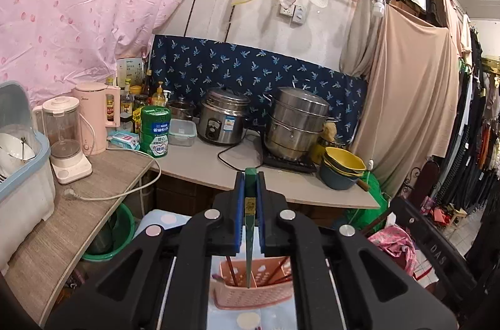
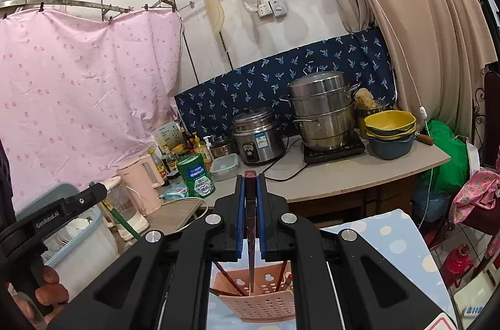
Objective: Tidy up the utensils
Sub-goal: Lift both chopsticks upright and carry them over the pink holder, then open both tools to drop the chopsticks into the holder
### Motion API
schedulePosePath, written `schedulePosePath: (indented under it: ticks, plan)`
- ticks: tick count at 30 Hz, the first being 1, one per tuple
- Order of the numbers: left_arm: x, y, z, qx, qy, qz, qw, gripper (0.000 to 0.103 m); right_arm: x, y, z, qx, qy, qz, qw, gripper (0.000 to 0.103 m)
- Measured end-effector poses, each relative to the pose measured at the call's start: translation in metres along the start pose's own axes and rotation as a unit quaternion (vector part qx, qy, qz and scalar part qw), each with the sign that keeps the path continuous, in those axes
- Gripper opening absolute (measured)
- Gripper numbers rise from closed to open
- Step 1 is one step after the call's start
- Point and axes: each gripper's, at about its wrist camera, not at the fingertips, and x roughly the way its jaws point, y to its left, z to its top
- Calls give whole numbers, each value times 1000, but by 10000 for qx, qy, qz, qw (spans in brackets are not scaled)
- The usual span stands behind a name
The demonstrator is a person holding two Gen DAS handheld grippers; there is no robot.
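My left gripper [image 1: 250, 177] is shut on a green chopstick [image 1: 249, 233] that hangs down with its tip above a pink perforated utensil basket [image 1: 254, 289]. In the right wrist view, my right gripper [image 2: 250, 178] is shut on a dark red-brown chopstick [image 2: 251, 242] whose tip points into the same pink basket [image 2: 259, 303]. Several reddish chopsticks lean inside the basket. The left gripper [image 2: 106, 184] with its green chopstick [image 2: 125, 223] also shows at the left of the right wrist view, held by a person's hand [image 2: 50, 289].
The basket stands on a blue spotted cloth [image 2: 390, 239]. Behind it runs a counter [image 1: 200, 164] with a rice cooker [image 1: 222, 117], a steel steamer pot [image 1: 297, 123], stacked bowls [image 1: 342, 170], a green tin [image 1: 154, 131], a kettle and a blender. A dish bin [image 1: 22, 161] stands at the left.
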Motion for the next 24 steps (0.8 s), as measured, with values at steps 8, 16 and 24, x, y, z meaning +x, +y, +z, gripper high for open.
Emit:
schedulePosePath:
  ticks: [8,16,24]
  plan:
    - [43,0,-22,51,331,42,9994,7,50,-16,-26,54,504,-156,9986,7]
    - [75,8,-55,-3,717,118,9974,7,77,-28,-55,15,971,-302,9948,7]
    - [80,7,-70,3,790,251,9966,17,81,-30,-65,-44,1104,-269,9935,17]
